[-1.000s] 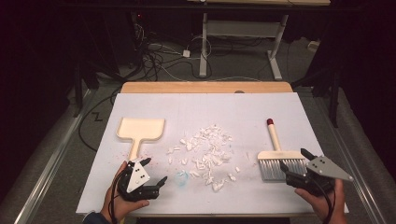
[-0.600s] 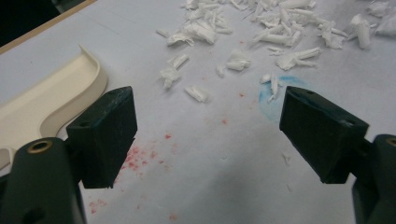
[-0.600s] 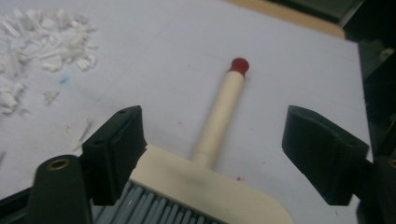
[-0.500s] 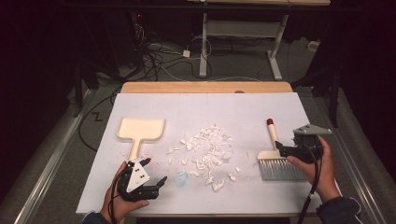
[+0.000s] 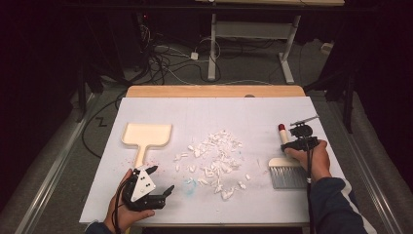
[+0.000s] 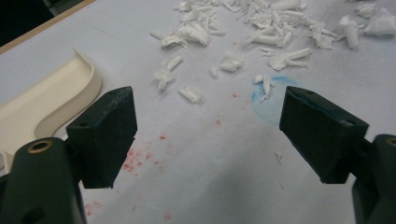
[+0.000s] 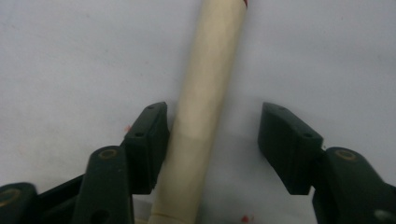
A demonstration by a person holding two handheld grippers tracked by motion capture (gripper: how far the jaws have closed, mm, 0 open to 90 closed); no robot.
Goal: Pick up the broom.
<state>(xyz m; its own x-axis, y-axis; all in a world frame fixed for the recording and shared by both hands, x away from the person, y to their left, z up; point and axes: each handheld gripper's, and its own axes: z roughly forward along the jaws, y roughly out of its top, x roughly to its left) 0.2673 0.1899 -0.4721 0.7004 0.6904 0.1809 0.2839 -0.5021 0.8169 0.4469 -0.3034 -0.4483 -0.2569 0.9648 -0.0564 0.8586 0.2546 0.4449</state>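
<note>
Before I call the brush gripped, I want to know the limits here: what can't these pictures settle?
- Right gripper, right gripper view: handle between the closing jaws; one pad is at it, the other apart; actual contact unclear.
- Brush bristles, high view: partly covered by the hand.
- Dustpan, left gripper view: cut off by the edge and jaw.
- White scraps: too small to identify.

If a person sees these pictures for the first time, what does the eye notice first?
Probably the heap of white scraps in the middle of the white table. At its right the right tool has just been closing around the brush handle, one jaw beside it, the other still apart. At the left lies a cream dustpan.
</note>
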